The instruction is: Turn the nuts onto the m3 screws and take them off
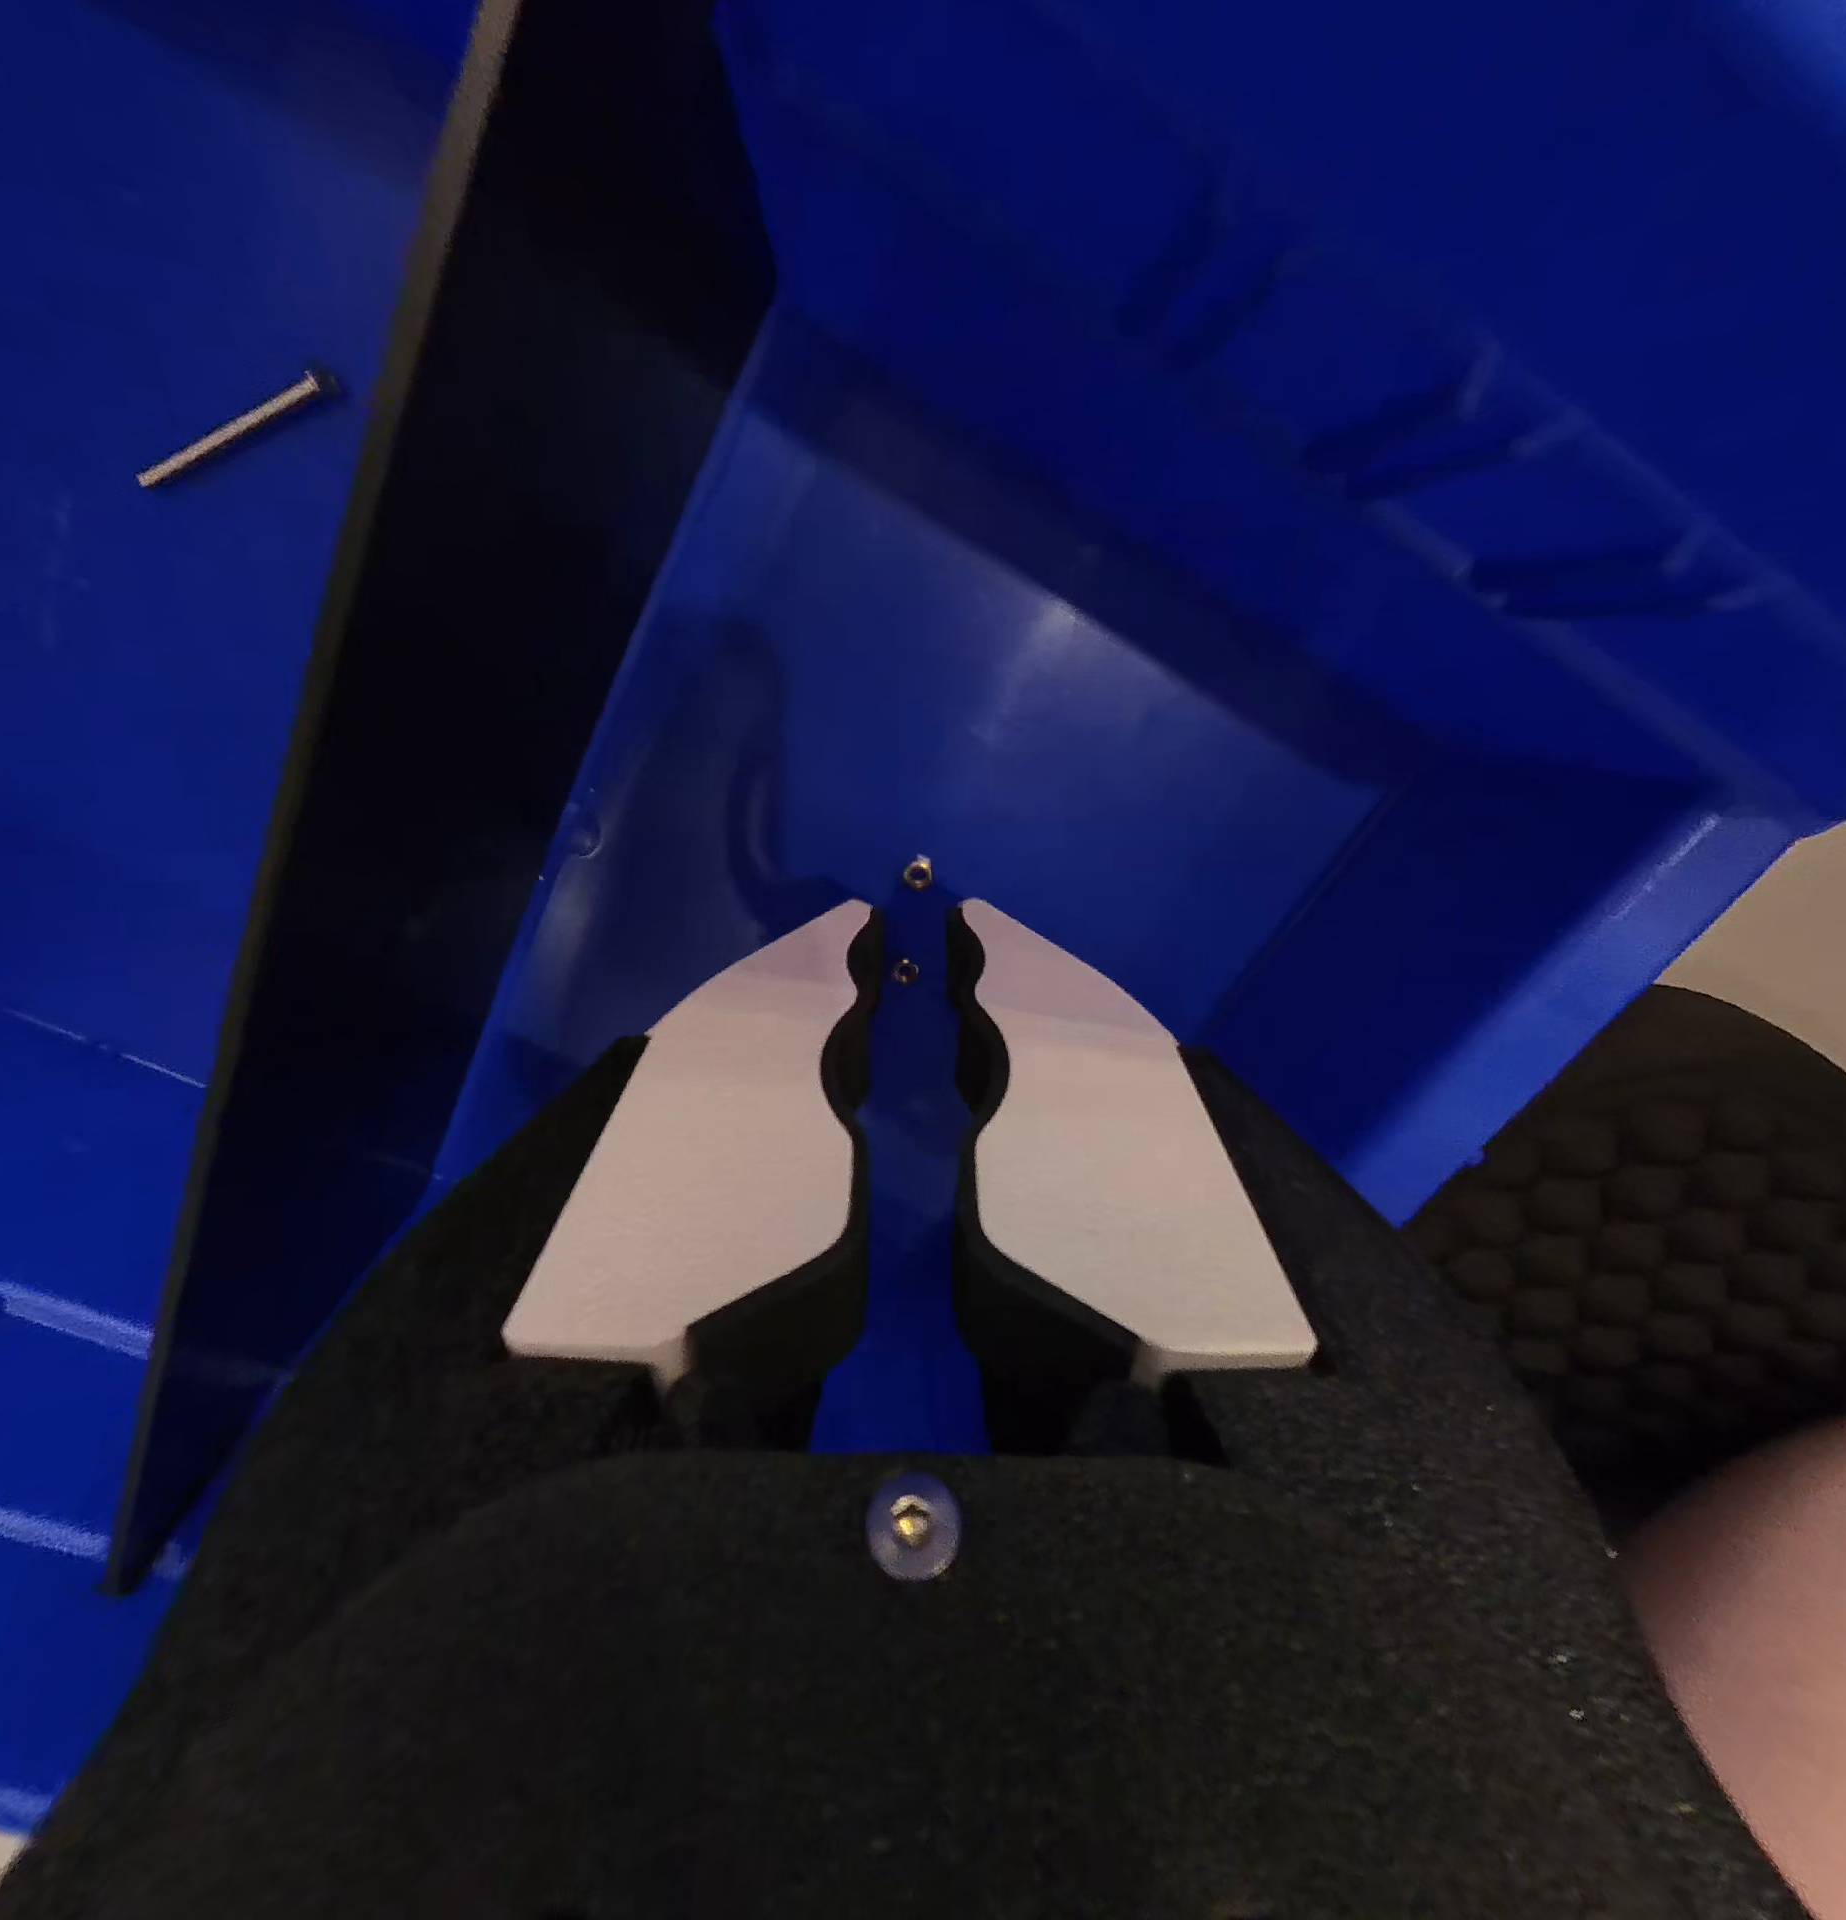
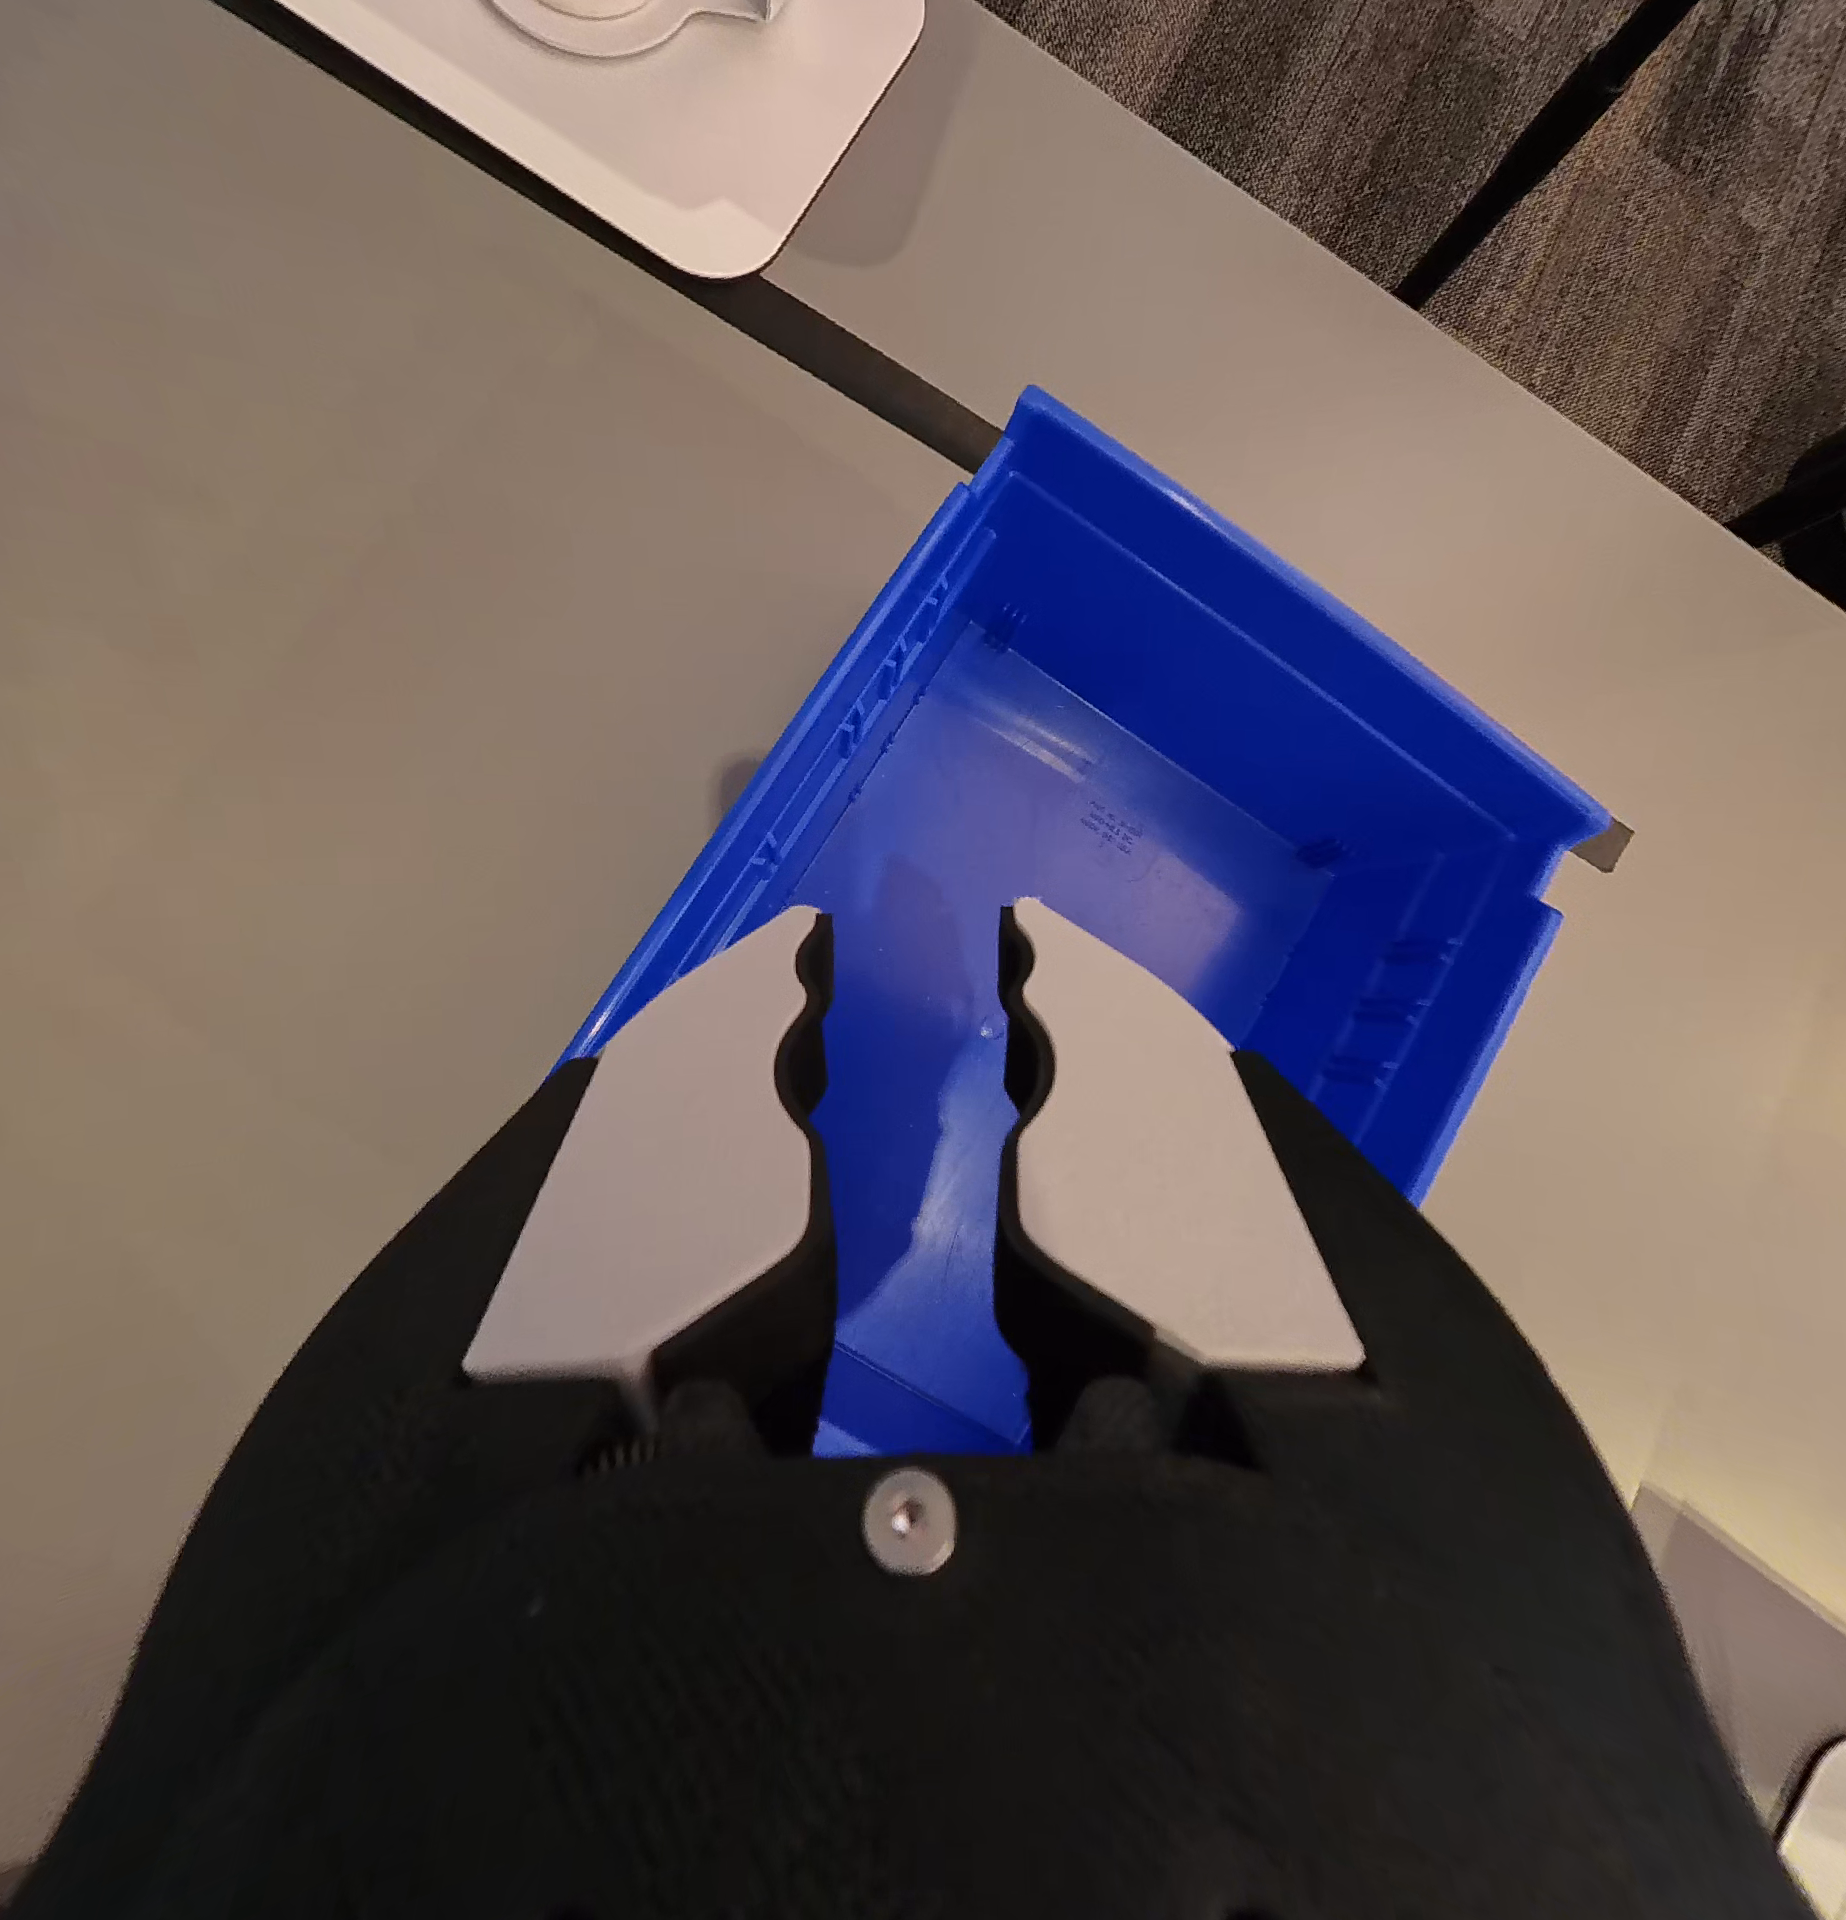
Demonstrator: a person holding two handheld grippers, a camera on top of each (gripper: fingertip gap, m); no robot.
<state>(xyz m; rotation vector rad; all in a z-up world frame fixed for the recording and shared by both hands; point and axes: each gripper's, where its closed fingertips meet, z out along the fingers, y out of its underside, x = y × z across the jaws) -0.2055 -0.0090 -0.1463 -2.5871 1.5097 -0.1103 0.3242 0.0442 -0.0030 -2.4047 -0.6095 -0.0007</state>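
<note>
The right gripper [image 2: 911, 914] hangs with its fingers spread apart and nothing between them, over a blue bin [image 2: 1189, 665] on a grey table [image 2: 327, 623], a white tray [image 2: 690, 156] lying beyond.

In the left wrist view, two nuts [image 1: 916, 871] show at centre frame as tiny metallic rings, too small to make out thread or shape; the nearer nut [image 1: 905, 971] sits in the gap between the left gripper's [image 1: 915, 920] tips, and whether it touches them cannot be told; the screw [image 1: 235, 431] at upper left is too thin to show thread; the blue bin [image 1: 1210, 260] runs off the top and left edges; in the right wrist view, the right gripper [image 2: 914, 914] covers the lower part of its blue bin [image 2: 1262, 665]; a white tray [image 2: 670, 145] is cut by the top edge.
</note>
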